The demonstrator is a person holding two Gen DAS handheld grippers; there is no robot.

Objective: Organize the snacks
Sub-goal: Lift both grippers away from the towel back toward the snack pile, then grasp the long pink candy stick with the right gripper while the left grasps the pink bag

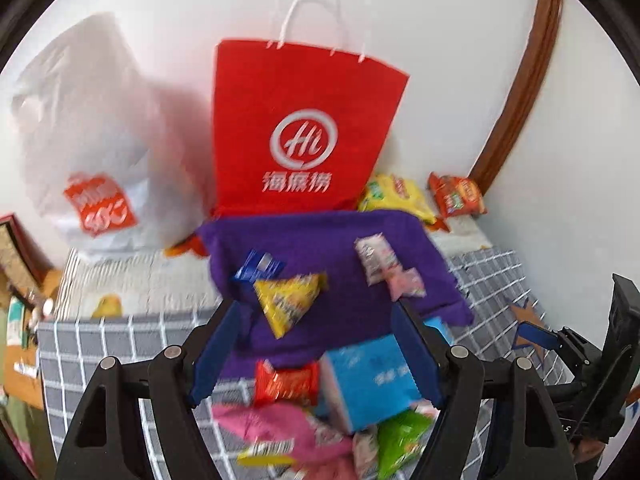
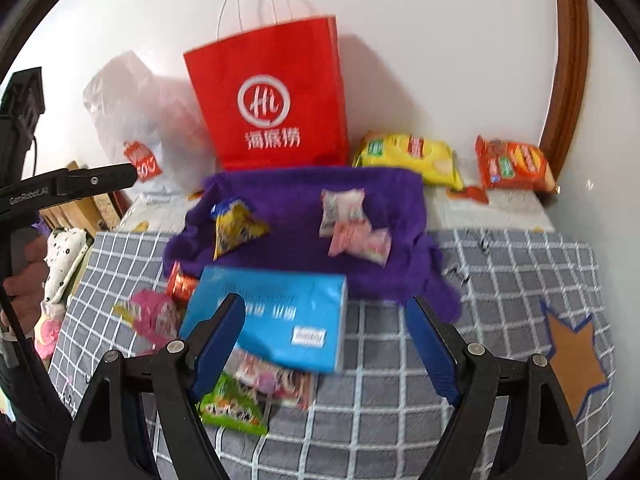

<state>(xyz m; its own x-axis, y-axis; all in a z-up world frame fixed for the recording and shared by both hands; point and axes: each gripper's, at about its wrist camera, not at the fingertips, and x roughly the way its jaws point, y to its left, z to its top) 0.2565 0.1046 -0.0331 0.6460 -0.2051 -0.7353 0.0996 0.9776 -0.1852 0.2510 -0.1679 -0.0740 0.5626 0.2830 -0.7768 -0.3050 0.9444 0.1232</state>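
**Both grippers free above the snack pile — watch the blue box**

Left gripper jaws apart, nothing clamped. Right gripper same, released. Neither pad touches anything I can see.

Snacks: yellow triangular foil pouch and pale pink wrapped packets lie on the purple fuzzy cloth mid-surface. Blue rectangular cardboard box sits at the cloth's near edge, over a green foil packet and another pink packet. Red foil packet and magenta pouch lie just beside it. Yellow chip bag and orange chip bag sit at the far edge by the wall.

Risks:
- Box rests on loose packets; a grab would likely tip it or drag them along.
- Foil is slick, flat packets may slip from the pads.
- Cloth could bunch if a jaw snags it.
- Grippers are close together, could collide.

Surface: grey white-checked cover with a star patch. Red paper carrier bag and white plastic bag stand against the white wall; brown curved wooden trim at right.
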